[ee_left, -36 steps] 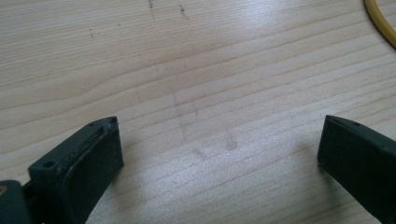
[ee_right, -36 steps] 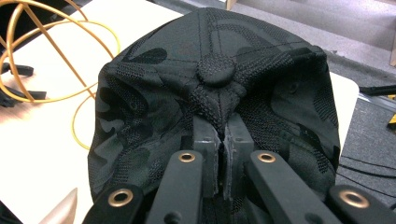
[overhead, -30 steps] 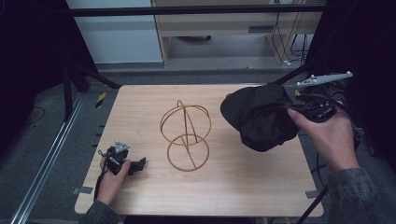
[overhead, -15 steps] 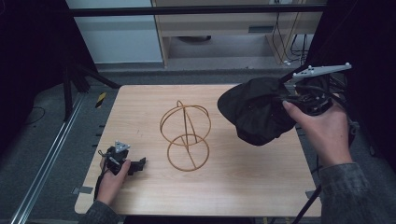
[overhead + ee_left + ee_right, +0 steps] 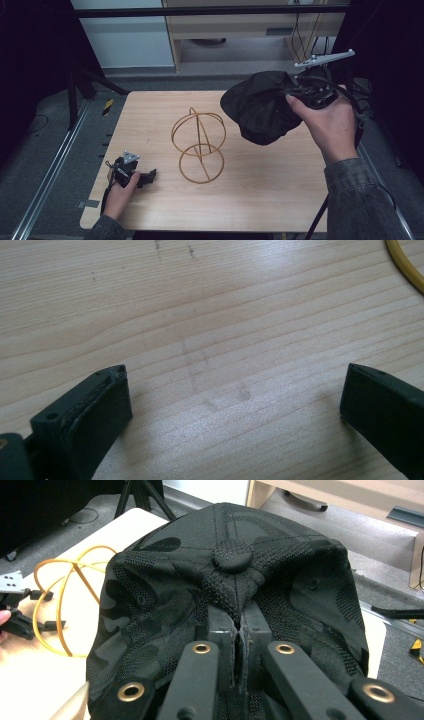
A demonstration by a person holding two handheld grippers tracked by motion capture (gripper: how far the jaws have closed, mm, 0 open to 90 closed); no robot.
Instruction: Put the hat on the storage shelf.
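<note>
Pale wooden table (image 5: 280, 190): a black mesh fabric cap (image 5: 260, 107) is held above its right side, pinched in the right gripper (image 5: 239, 630). It should be lowered level over the golden wire globe-shaped stand (image 5: 199, 145); the left gripper (image 5: 235, 400) is rested open.

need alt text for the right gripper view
The right gripper is shut on the crown of a black cap, just below its top button. Behind the cap, at left, a yellow wire stand sits on the wooden table.
</note>
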